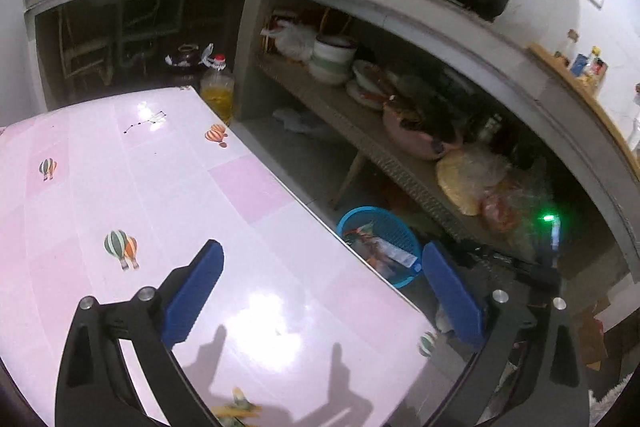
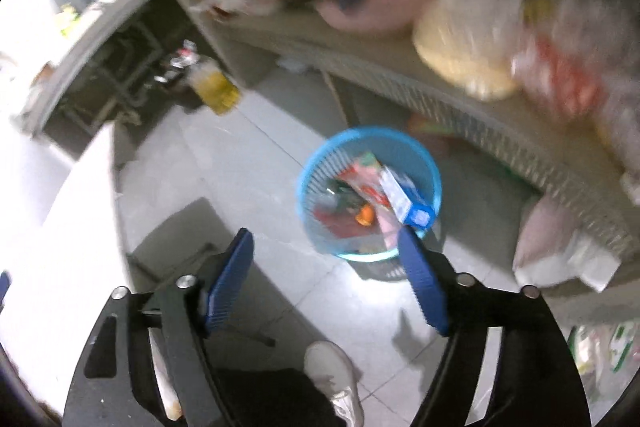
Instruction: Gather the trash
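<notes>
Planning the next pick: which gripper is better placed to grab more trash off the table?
Left, probably. The left gripper hangs open over the pink table, with a yellow scrap just below its fingers. The right gripper is open too, but it is over the floor facing the blue basket.

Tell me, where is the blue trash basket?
The blue trash basket sits on the floor below the cluttered shelf, beside the pink table; both views show it.

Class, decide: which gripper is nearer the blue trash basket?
Right. The right gripper hangs open just above the basket; the left gripper is open over the pink table beside it.
</notes>
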The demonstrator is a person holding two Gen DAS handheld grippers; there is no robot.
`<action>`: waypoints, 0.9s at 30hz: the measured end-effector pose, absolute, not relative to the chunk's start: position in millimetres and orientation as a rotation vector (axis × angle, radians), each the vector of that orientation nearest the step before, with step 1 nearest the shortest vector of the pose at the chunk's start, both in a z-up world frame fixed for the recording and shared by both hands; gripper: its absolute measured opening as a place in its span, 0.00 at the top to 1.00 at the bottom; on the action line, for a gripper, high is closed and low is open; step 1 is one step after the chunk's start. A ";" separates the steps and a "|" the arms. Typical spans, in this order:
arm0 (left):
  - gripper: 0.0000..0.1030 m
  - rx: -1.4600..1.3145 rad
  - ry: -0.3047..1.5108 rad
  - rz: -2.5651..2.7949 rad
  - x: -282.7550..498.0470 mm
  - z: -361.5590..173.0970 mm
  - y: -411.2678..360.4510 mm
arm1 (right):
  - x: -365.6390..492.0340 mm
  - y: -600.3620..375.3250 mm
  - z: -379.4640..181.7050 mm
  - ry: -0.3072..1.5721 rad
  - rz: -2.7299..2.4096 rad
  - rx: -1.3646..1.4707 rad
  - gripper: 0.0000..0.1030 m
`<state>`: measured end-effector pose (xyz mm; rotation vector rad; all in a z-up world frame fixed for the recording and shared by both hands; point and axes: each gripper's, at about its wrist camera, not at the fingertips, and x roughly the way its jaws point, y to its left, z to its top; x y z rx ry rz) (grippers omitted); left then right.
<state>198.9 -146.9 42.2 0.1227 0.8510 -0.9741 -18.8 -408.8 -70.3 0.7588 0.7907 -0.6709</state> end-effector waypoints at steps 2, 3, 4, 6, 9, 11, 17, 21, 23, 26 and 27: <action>0.05 0.096 0.823 -0.980 182.6 46.0 -140.4 | -23.1 -382.4 -35.6 0.741 -0.635 0.678 0.19; 0.05 0.081 0.812 -0.979 174.8 48.2 -137.0 | -23.8 -371.9 -23.4 0.725 -0.624 0.638 0.14; 0.05 0.065 0.802 -0.980 168.2 50.5 -133.2 | -25.6 -358.2 -8.5 0.704 -0.617 0.589 0.12; 0.05 0.050 0.778 -0.975 155.0 53.3 -128.7 | -27.5 -334.1 14.6 0.668 -0.601 0.502 0.07; 0.05 0.062 0.754 -0.930 136.5 56.5 -123.9 | -30.7 -302.9 36.5 0.638 -0.583 0.412 0.07; 0.05 0.075 0.751 -0.871 123.3 56.2 -119.2 | -34.2 -286.4 43.8 0.632 -0.567 0.386 0.07; 0.05 0.114 0.706 -0.718 95.4 48.4 -103.1 | -38.2 -261.3 45.2 0.664 -0.615 0.326 0.07; 0.05 0.167 0.697 -0.619 88.3 45.5 -94.8 | -29.2 -240.4 31.4 0.753 -0.673 0.165 0.07; 0.05 0.218 0.698 -0.546 87.4 42.6 -90.9 | -27.0 -230.9 25.2 0.784 -0.702 0.111 0.07; 0.05 0.302 0.683 -0.461 83.1 38.0 -88.2 | -31.3 -223.6 21.3 0.788 -0.689 0.119 0.07; 0.05 0.328 0.689 -0.440 82.6 36.2 -87.8 | -32.0 -223.5 19.2 0.792 -0.681 0.135 0.07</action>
